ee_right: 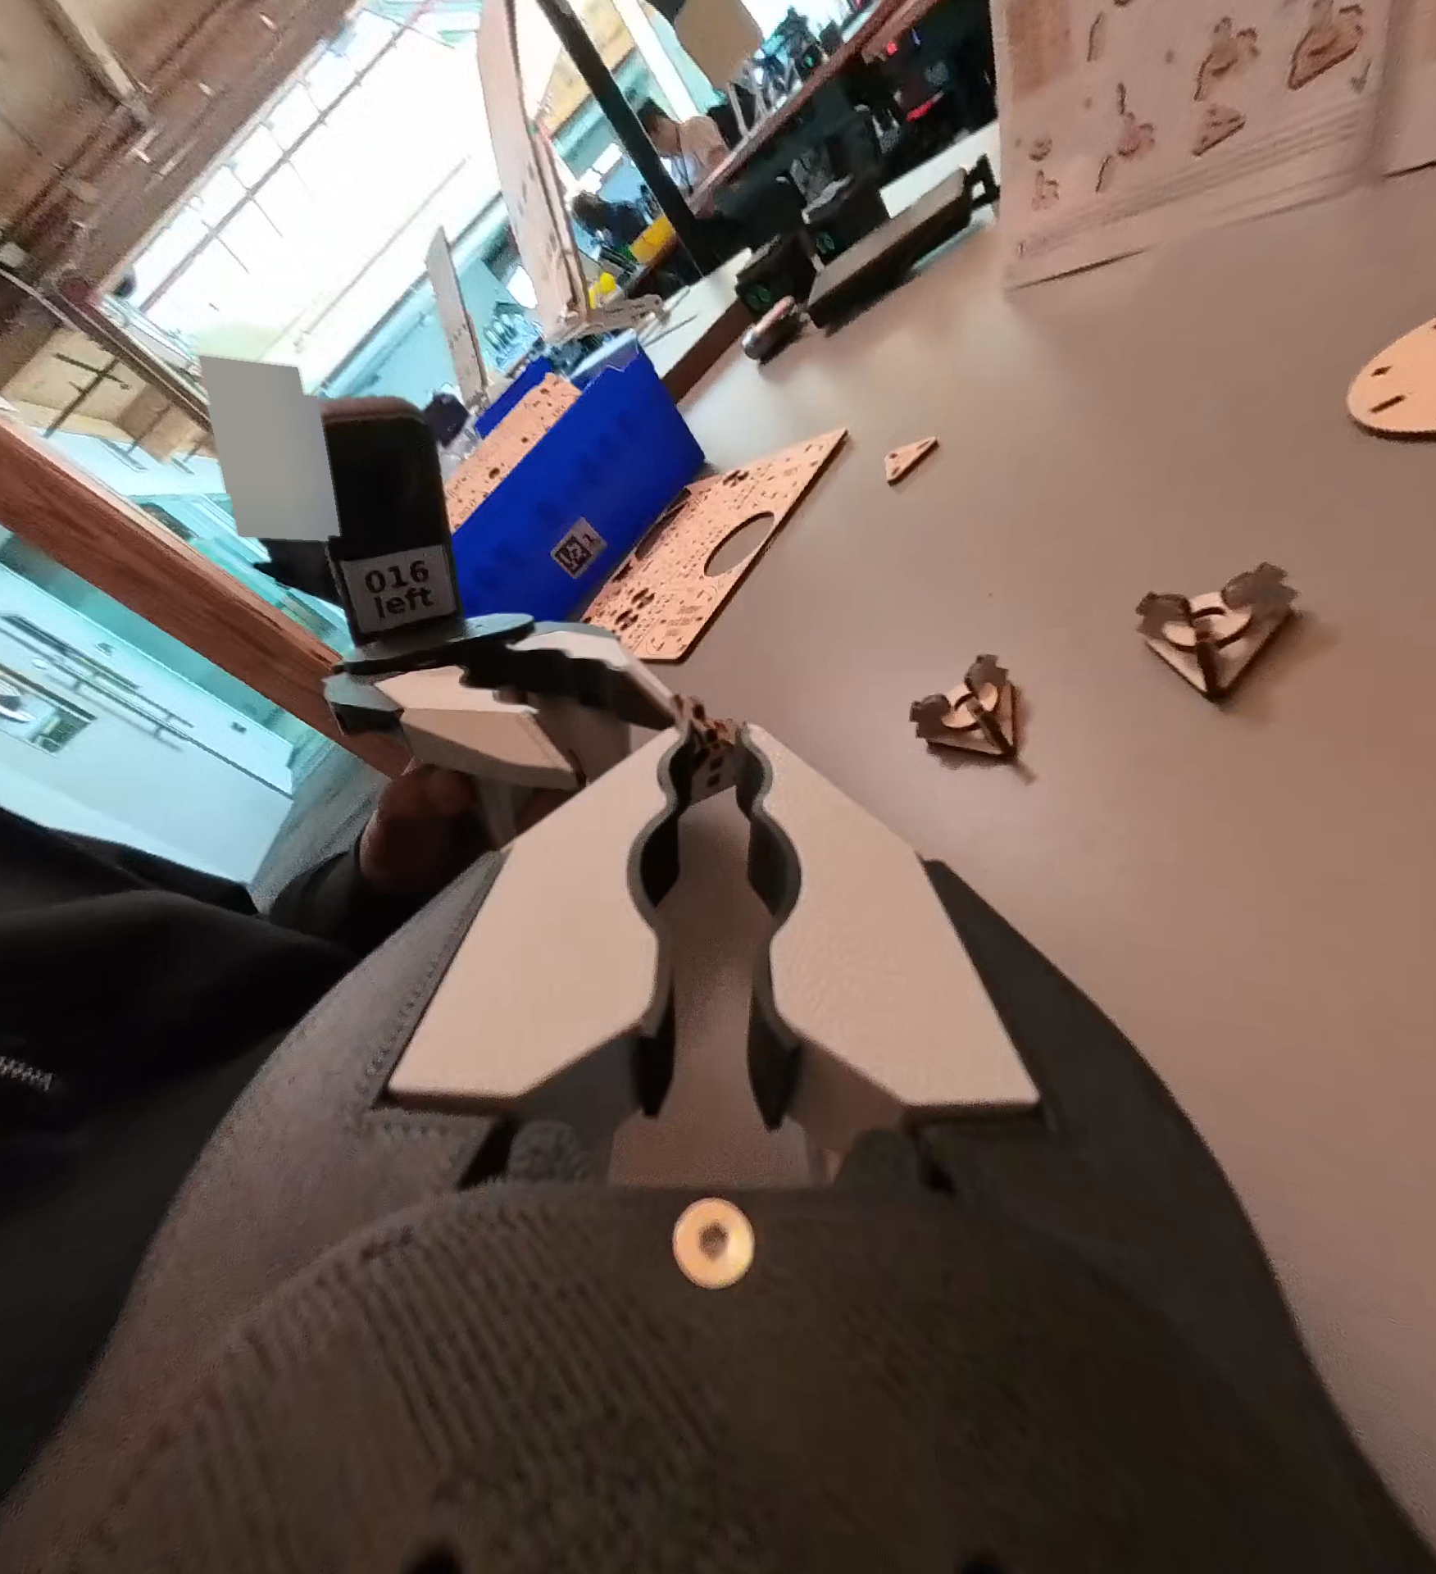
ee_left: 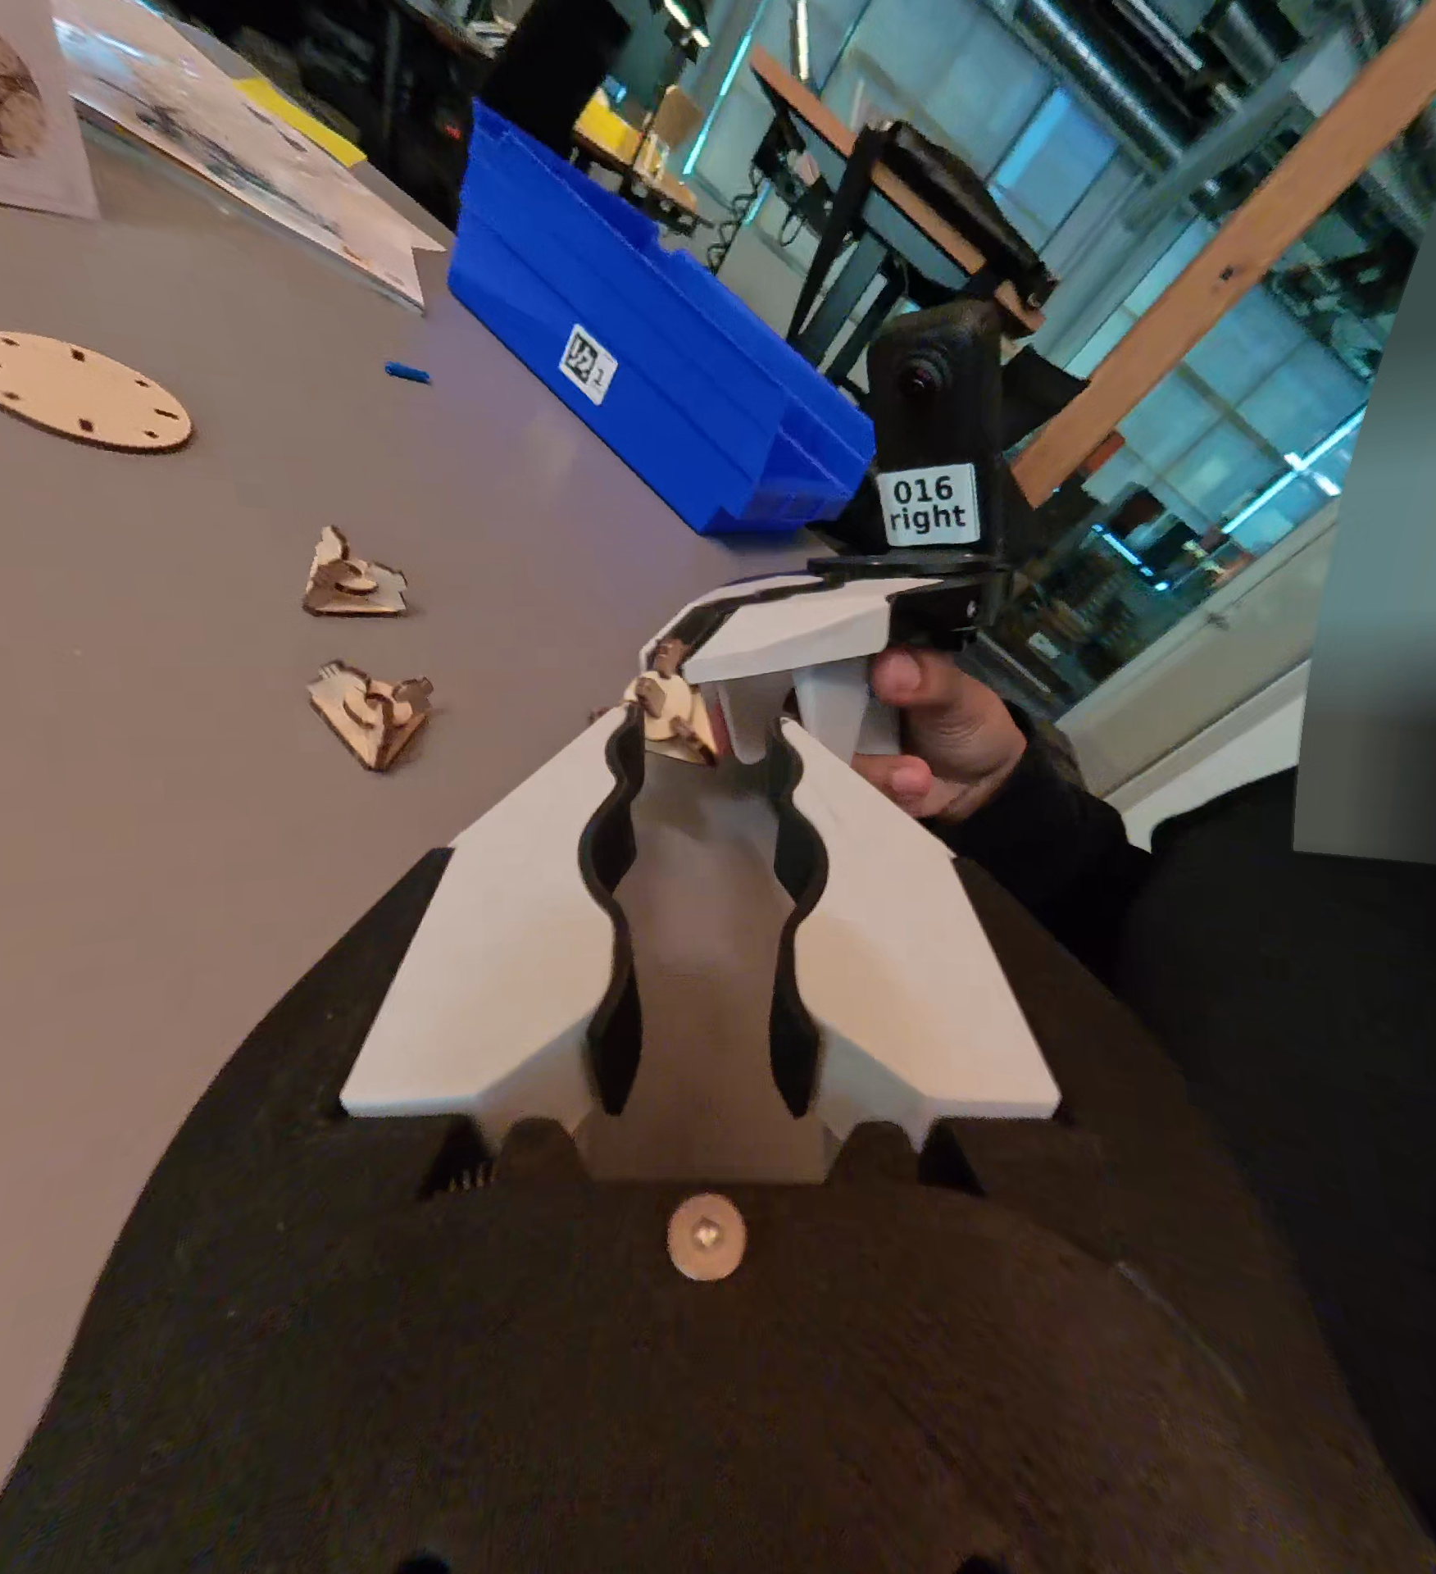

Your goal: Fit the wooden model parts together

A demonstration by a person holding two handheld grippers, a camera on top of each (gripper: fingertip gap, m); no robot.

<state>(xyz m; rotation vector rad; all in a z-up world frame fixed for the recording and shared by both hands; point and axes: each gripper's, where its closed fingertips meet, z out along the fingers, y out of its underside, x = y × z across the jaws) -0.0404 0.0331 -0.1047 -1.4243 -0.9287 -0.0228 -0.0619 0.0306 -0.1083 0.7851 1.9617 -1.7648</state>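
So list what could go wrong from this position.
1. The left gripper stands open beside the small wooden assembly, so only the right gripper grips it; a slip could drop it onto the table.
2. The two grippers' fingertips sit very close; they may knock together.

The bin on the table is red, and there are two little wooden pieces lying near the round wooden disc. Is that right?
Not quite. The bin is blue, not red; the left wrist view shows it plainly. The rest holds: two little wooden pieces lie on the table near the round wooden disc.
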